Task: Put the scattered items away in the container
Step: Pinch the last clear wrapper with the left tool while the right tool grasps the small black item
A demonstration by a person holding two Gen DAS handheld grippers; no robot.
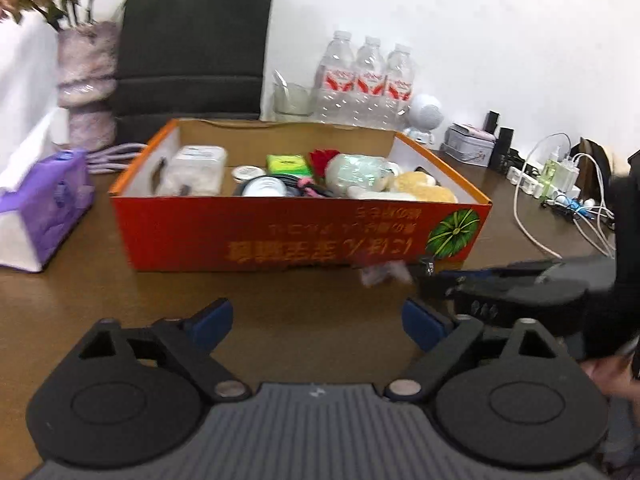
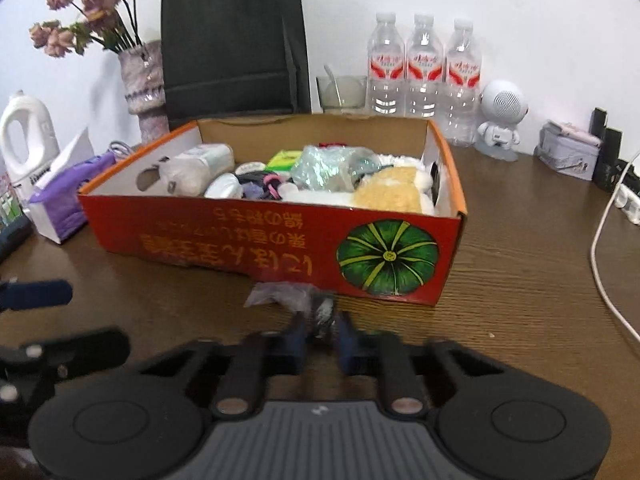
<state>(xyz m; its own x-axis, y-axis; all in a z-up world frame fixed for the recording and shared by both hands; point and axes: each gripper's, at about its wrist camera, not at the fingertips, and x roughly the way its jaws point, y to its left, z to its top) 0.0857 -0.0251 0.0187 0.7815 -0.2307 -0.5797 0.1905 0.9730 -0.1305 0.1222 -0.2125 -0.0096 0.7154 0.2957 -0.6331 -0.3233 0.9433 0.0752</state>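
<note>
I see the brown table [image 2: 520, 280] w/ the red box [image 2: 256, 240] mid-desk, already full of bits. My left gripper [image 1: 318, 320] hangs wide apart, nothing btwn its jaws. My right gripper [image 2: 322, 340] is pinched tight on a small crinkly wrapped item [image 2: 296, 300], blurry, just in front of the box's near wall.

bare table [image 1: 312, 320] lower centre of frame: open passage. orange box [image 1: 280, 236] blocks mid-frame; tissue pack [image 1: 44, 208] at left, cables [image 1: 532, 216] at right.
</note>
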